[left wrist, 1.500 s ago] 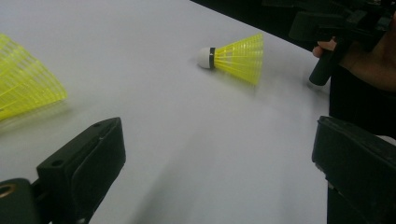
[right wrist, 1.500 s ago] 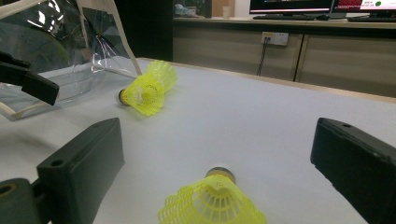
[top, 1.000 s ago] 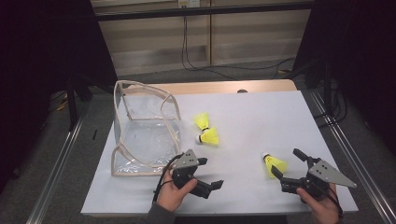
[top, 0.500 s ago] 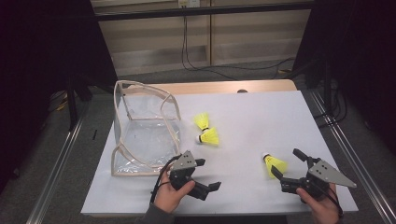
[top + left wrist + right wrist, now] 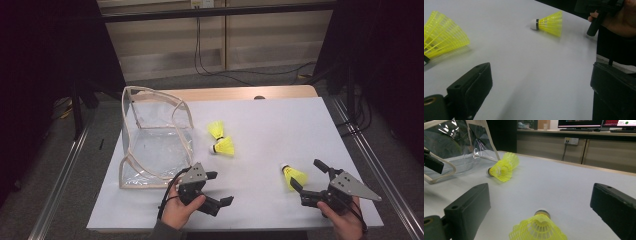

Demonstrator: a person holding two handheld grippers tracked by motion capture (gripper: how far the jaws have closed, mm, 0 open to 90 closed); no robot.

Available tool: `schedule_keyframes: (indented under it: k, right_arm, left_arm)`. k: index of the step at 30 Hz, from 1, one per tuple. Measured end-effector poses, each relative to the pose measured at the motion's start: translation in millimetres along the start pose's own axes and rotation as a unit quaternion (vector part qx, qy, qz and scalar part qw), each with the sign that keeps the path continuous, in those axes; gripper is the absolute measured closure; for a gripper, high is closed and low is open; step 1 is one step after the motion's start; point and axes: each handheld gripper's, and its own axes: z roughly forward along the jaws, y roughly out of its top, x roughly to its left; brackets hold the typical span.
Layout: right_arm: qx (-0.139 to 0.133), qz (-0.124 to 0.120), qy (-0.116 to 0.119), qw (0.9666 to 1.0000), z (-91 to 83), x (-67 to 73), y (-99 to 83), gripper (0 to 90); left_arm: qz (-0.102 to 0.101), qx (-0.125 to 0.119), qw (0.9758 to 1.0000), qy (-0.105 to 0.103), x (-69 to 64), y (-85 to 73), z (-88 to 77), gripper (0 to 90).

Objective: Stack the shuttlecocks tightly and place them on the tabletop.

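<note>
The white bench (image 5: 280,125) carries a clear, cream-edged plastic bag (image 5: 152,145). Right gripper (image 5: 310,178), fingers spread, flanks a ribbed yellow shuttlecock (image 5: 539,228); its view reveals monitors beyond. Left gripper (image 5: 220,189) gapes over bare bench near the bag.

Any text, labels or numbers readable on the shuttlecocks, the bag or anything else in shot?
No readable text anywhere.
Shuttlecocks: plain yellow, no print seen.
Bag: clear, no label seen.
Monitors: screen content too small and blurred to read.
Wall socket: no legible marking.
</note>
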Motion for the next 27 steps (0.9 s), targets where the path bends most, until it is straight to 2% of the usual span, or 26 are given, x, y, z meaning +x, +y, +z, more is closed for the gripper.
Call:
schedule_keyframes:
  k: [13,22,25,27]
  right_arm:
    - [0.0,0.0,0.0,1.0,0.1,0.1,-0.1,2.1]
    - [0.0,0.0,0.0,1.0,0.3,0.2,-0.1,2.1]
    - [0.0,-0.002,0.0,1.0,0.2,0.3,0.0,2.1]
    - [0.0,-0.002,-0.001,1.0,0.3,0.3,0.0,2.1]
  left_arm:
    - [-0.001,0.005,1.0,-0.008,-1.6,-4.0,-5.8,5.9]
    - [-0.001,0.003,1.0,0.008,0.3,-7.8,-16.1,3.5]
    - [-0.002,0.001,1.0,0.008,0.2,-9.5,-18.5,3.6]
    - [0.0,0.009,0.9999,0.007,0.0,-10.5,-19.4,3.6]
